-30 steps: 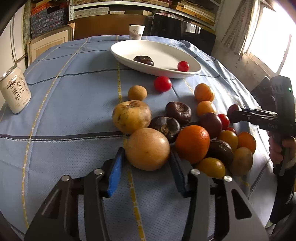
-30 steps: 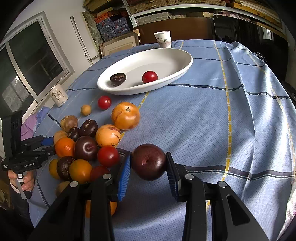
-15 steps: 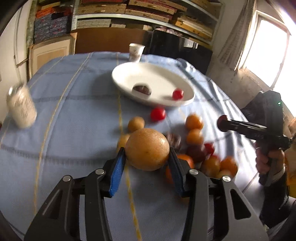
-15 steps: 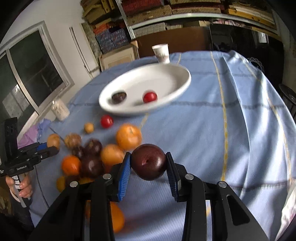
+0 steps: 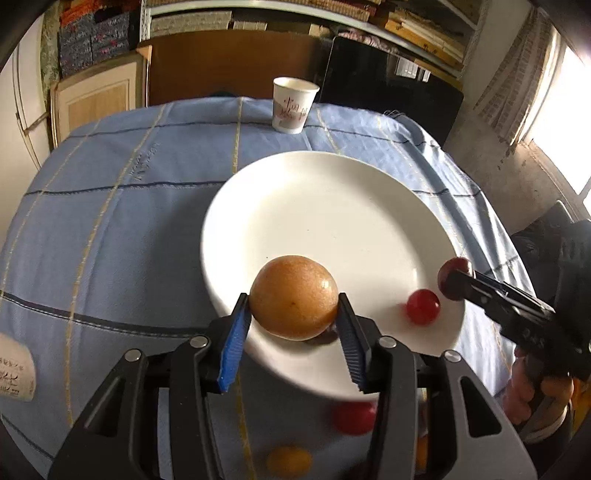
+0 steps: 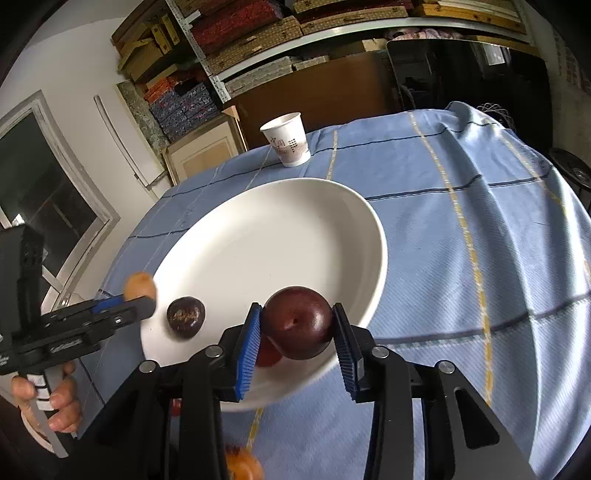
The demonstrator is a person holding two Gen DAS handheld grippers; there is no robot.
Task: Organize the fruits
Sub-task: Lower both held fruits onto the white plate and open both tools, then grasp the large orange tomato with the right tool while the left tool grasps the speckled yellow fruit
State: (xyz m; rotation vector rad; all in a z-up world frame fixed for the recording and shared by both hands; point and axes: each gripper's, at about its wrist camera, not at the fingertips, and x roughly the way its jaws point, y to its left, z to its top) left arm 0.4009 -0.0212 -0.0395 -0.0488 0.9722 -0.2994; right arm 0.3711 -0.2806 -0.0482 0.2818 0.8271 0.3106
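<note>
Both tongs opening, fruit between, over plate (image 5: 332, 206).

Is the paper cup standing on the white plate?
No, the paper cup stands on the blue cloth beyond the white plate, apart from its rim.

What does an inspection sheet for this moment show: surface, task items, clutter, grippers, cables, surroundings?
Surface: blue checked tablecloth.
Job's things: white plate holding a red tomato and a dark chestnut-like fruit; more fruit blurred at the near edge.
Clutter: paper cup beyond the plate.
Grippers: left gripper opening, tan round fruit between its pads over the plate; right gripper opening, dark plum between its pads.
Cables: nothing seen.
Surroundings: stacked shelves, window.
</note>
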